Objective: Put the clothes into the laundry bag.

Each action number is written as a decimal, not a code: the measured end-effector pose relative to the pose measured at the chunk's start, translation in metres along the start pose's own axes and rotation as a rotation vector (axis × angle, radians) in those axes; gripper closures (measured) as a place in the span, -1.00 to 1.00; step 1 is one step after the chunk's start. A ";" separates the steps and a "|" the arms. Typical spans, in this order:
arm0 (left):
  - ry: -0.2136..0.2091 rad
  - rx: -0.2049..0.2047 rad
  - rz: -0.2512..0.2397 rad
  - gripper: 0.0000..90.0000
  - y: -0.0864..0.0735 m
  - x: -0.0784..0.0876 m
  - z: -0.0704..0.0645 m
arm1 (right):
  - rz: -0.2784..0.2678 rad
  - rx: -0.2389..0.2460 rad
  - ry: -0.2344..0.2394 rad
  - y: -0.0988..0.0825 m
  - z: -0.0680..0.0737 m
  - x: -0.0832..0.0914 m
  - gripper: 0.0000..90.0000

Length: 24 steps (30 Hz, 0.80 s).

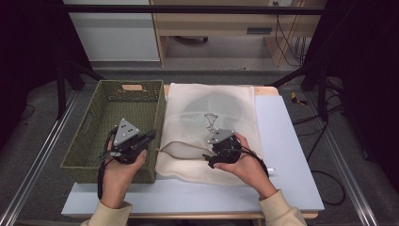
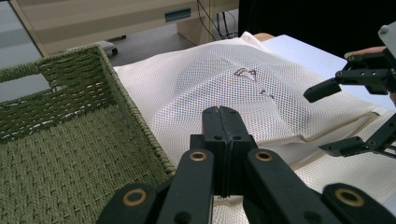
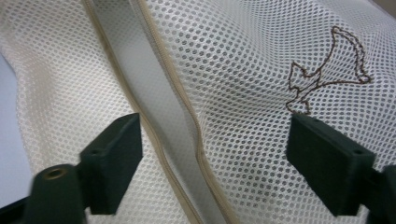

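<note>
Right gripper [image 1: 210, 160]: low centre of the high view, held in the person's right hand [image 1: 244, 165]; its two jaws stand wide apart with nothing pinched between them.
Right jaws, close up: in the right gripper view one black jaw sits at lower left and the other at lower right, and the bag's open mouth runs between them.
Mesh bag [image 1: 211, 113]: a white net bag lying flat on the table, filling the middle of the high view; the right gripper hovers over its near edge.
Bag opening [image 3: 173, 121]: a gap edged by two beige seams, running from the top left of the right gripper view down to the bottom centre; grey shows inside it.
Stitched mark [image 3: 327, 70]: a brown chain-stitch outline on the mesh, upper right of the right gripper view, just above the right-hand jaw.
Left gripper [image 1: 151, 135]: left of centre in the high view, in the left hand [image 1: 120, 167], over the basket's right wall and near the bag's left edge; its jaws are pressed together on nothing.
Left jaws, close up: in the left gripper view they rise from the bottom centre, closed, pointing across the bag.
Basket [image 1: 89, 141]: green woven, left of the bag and touching its edge, at the left of the high view.
Table [image 1: 287, 150]: pale surface under the bag, bare at the right.
</note>
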<state>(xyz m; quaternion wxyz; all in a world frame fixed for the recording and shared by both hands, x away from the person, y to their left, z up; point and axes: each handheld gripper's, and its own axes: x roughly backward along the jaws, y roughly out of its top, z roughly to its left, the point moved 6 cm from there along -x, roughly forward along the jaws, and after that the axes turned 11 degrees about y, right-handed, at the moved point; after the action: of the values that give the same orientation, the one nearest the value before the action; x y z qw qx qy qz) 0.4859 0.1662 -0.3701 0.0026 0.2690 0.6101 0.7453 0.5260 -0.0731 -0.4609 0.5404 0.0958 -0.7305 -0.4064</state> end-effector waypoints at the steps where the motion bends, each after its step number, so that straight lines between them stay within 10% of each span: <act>1: 0.000 0.000 0.001 1.00 0.000 0.000 0.000 | -0.003 -0.002 0.001 0.001 0.000 0.000 -0.67; 15: 0.003 0.013 0.016 0.97 0.000 0.002 0.009 | -0.065 -0.046 -0.006 0.013 -0.007 0.030 -0.82; 24: 0.039 0.033 0.015 0.29 0.007 0.008 0.020 | -0.102 -0.097 -0.048 0.015 -0.021 0.049 -0.84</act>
<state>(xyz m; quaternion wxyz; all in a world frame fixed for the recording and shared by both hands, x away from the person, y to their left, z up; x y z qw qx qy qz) 0.4893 0.1848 -0.3589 -0.0192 0.2589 0.6201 0.7403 0.5286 -0.1022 -0.4138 0.5054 0.0968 -0.7167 -0.4707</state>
